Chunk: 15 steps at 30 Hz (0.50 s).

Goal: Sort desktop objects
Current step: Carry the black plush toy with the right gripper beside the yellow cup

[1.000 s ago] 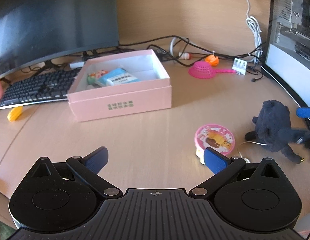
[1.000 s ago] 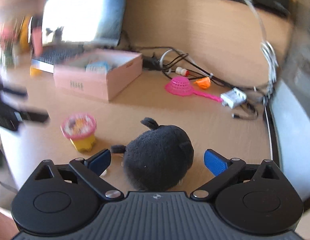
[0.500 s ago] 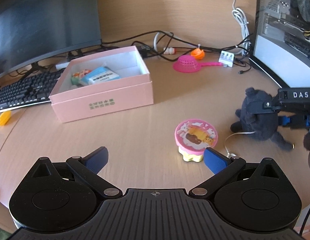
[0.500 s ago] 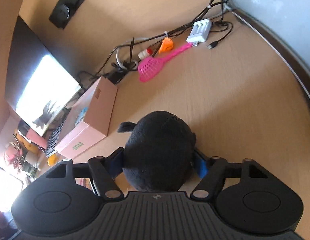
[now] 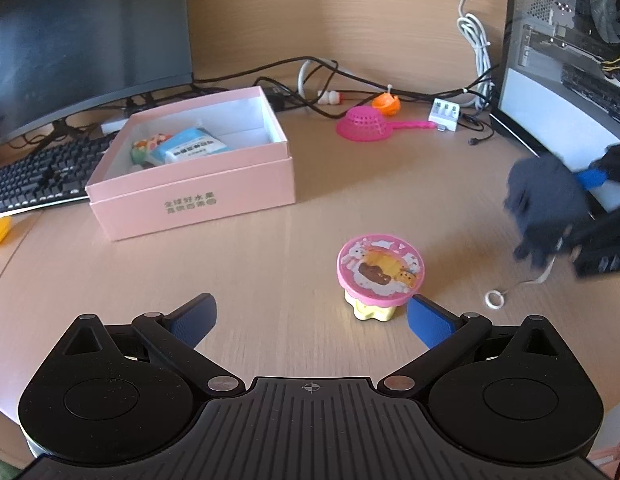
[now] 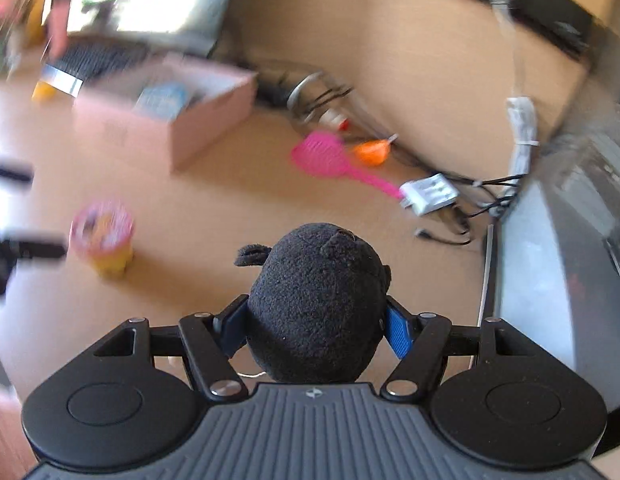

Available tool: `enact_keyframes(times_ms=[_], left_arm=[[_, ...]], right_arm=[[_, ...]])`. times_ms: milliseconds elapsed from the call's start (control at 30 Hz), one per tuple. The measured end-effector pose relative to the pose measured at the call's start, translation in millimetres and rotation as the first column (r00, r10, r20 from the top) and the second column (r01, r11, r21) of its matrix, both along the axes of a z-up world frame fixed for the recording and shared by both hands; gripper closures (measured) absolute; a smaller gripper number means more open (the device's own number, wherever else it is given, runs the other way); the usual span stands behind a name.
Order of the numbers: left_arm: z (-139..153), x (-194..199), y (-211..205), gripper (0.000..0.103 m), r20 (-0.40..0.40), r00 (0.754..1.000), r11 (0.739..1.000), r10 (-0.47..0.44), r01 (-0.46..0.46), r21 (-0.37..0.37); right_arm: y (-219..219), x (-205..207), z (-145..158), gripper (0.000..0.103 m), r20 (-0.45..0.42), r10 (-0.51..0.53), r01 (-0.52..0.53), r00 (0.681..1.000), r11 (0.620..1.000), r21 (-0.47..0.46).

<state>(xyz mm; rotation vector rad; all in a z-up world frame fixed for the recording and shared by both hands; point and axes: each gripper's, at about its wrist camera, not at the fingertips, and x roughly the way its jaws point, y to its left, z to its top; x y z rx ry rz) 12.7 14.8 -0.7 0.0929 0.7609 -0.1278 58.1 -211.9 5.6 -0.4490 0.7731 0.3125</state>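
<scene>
Right claw [image 6: 315, 326] grips the black plush [image 6: 317, 304] – left claw [image 5: 310, 320] wide over bare desk [image 5: 230, 272].

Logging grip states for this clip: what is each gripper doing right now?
Left gripper: open, holding nothing; the pink-lidded toy cup stands just ahead of it.
Right gripper: shut on the black plush toy.

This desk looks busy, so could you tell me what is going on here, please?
A person is sorting desk clutter with two handheld grippers. The right gripper is clamped on a black plush toy. The left gripper hangs open near a pink-lidded toy cup on the desk. The pink box already holds a few items.
</scene>
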Motion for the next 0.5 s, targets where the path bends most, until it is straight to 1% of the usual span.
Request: enact_keyframes(times_ms=[67, 167, 233, 333, 400, 500], left_arm=[[-0.9, -0.8, 0.5, 0.0, -0.003, 1.0, 1.0, 0.004, -0.004, 0.002], [-1.3, -2.0, 3.1, 0.0, -0.009, 1.0, 1.0, 0.017, -0.017, 0.008], [-1.0, -2.3, 5.5, 0.0, -0.011, 1.0, 1.0, 0.027, -0.027, 0.011], [-0.2, -2.6, 8.1, 0.0, -0.009, 0.999, 0.999, 0.037, -0.037, 0.01], [-0.9, -1.9, 8.4, 0.0, -0.01, 0.999, 0.999, 0.04, -0.039, 0.007], [-3.4, 1.6, 5.5, 0.0, -0.009, 0.999, 0.999, 0.039, -0.039, 0.003]], right_arm=[[7.9, 2.0, -11.7, 0.034, -0.018, 0.014, -0.014, 1.0, 1.0, -0.016], [18.4, 4.9, -20.4, 0.031, 0.016, 0.022, -0.022, 1.0, 1.0, -0.006], [19.8, 8.7, -19.5, 0.028, 0.023, 0.028, -0.03, 0.999, 0.998, 0.055], [16.5, 7.3, -11.7, 0.02, 0.047, 0.042, -0.049, 0.998, 0.988, 0.145], [11.0, 1.9, -5.2, 0.017, 0.075, 0.05, -0.064, 0.996, 0.98, 0.19], [1.3, -4.5, 0.5, 0.014, 0.086, 0.034, -0.054, 0.996, 0.968, 0.245]])
